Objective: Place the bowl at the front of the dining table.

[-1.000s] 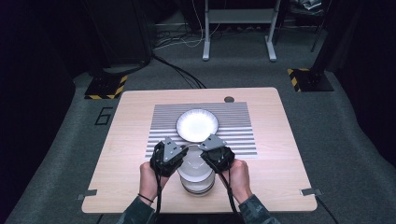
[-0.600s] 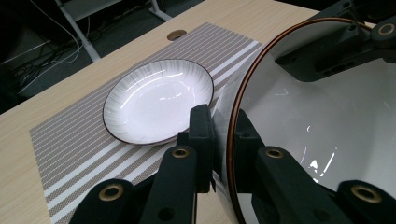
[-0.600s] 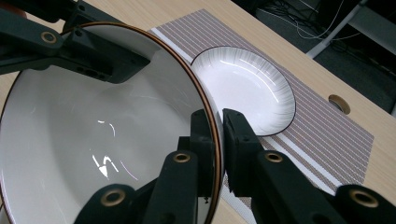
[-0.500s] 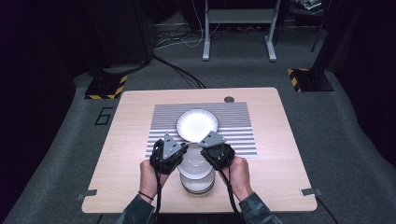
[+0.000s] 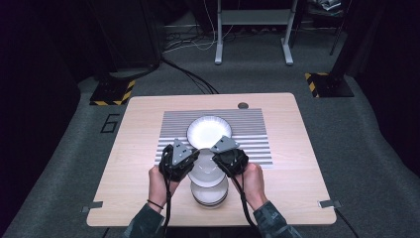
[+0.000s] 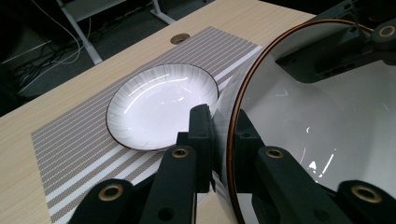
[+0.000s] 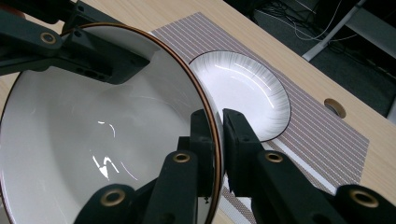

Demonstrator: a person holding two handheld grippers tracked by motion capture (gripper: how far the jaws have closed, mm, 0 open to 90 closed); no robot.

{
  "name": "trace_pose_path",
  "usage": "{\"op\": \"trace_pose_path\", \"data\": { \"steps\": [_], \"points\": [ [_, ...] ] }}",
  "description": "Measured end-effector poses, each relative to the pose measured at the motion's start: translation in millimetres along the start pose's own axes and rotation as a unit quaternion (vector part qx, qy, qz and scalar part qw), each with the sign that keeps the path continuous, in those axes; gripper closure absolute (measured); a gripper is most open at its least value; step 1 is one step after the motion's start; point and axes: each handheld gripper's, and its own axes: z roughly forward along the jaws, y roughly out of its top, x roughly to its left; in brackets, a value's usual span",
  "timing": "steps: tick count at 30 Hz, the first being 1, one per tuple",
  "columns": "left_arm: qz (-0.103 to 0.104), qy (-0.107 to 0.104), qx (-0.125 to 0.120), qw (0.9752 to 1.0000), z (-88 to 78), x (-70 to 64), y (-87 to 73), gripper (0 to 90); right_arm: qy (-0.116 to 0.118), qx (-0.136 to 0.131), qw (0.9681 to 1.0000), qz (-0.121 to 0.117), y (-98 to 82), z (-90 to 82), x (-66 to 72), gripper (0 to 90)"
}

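A white bowl (image 5: 204,171) with a thin brown rim hangs between my two grippers, just above a stack of similar bowls (image 5: 210,196) near the table's front edge. My left gripper (image 5: 189,161) is shut on the bowl's left rim; in the left gripper view its jaws (image 6: 224,133) pinch the rim of the bowl (image 6: 327,116). My right gripper (image 5: 221,159) is shut on the opposite rim, seen close in the right gripper view (image 7: 215,135) with the bowl (image 7: 102,140) tilted. A second white bowl (image 5: 208,131) with a ribbed wall sits on the striped placemat (image 5: 247,134) just beyond.
The wooden table (image 5: 297,163) has a round cable hole (image 5: 242,105) at its far edge. Bare wood lies left and right of the placemat. Cables and a metal stand's legs (image 5: 252,20) are on the floor behind the table.
Both grippers have edged slightly up and away with the bowl, which now stands a little clearer of the stack. Both grips are unchanged.
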Motion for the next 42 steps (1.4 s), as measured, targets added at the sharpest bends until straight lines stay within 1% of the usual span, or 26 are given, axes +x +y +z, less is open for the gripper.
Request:
{"op": "trace_pose_path", "data": {
  "steps": [3, 4, 8, 15, 16, 20, 24, 26, 28, 31, 42],
  "points": [
    [0.000, 0.001, 0.001, 1.0000, 1.1, 2.1, 1.6, 82.3, -0.002, -0.003, 1.0000, -0.003, 1.6, 2.0, -1.5, 82.9],
    [0.005, 0.002, 0.003, 1.0000, 1.4, 3.3, 2.3, 82.2, -0.002, -0.002, 1.0000, -0.001, 2.1, 2.3, -1.5, 82.9],
    [-0.003, 0.003, 0.001, 1.0000, 3.1, 6.0, 3.6, 82.1, -0.004, -0.002, 1.0000, -0.004, 5.2, 4.7, -3.2, 82.9],
    [-0.005, 0.002, 0.001, 1.0000, 7.9, 11.9, 5.1, 82.0, -0.005, -0.001, 1.0000, -0.007, 9.3, 10.1, -6.5, 82.9],
    [-0.006, 0.003, 0.001, 1.0000, 8.6, 12.8, 5.4, 81.9, -0.007, -0.001, 1.0000, -0.004, 10.1, 11.6, -7.1, 82.9],
    [-0.012, 0.003, 0.003, 0.9999, 11.8, 15.8, 6.5, 81.8, -0.007, -0.001, 1.0000, -0.006, 11.4, 14.6, -9.0, 82.9],
    [-0.011, 0.000, 0.004, 0.9999, 15.0, 20.7, 8.0, 81.8, -0.010, 0.003, 0.9999, -0.004, 15.0, 19.0, -11.2, 82.9],
    [-0.016, 0.002, 0.003, 0.9999, 17.6, 22.9, 8.9, 81.8, -0.010, 0.006, 0.9999, -0.004, 16.6, 20.7, -12.2, 82.9],
    [-0.014, 0.001, 0.006, 0.9999, 18.0, 24.3, 9.3, 81.8, -0.011, 0.006, 0.9999, -0.003, 17.2, 21.6, -12.5, 82.9],
    [-0.024, -0.003, 0.006, 0.9997, 20.3, 26.8, 9.7, 81.5, -0.011, 0.006, 0.9999, -0.003, 18.5, 24.2, -13.8, 82.9],
    [-0.026, -0.001, 0.008, 0.9996, 27.3, 32.1, 13.4, 81.3, -0.012, 0.008, 0.9999, 0.001, 21.7, 31.2, -20.1, 82.8]
  ]
}}
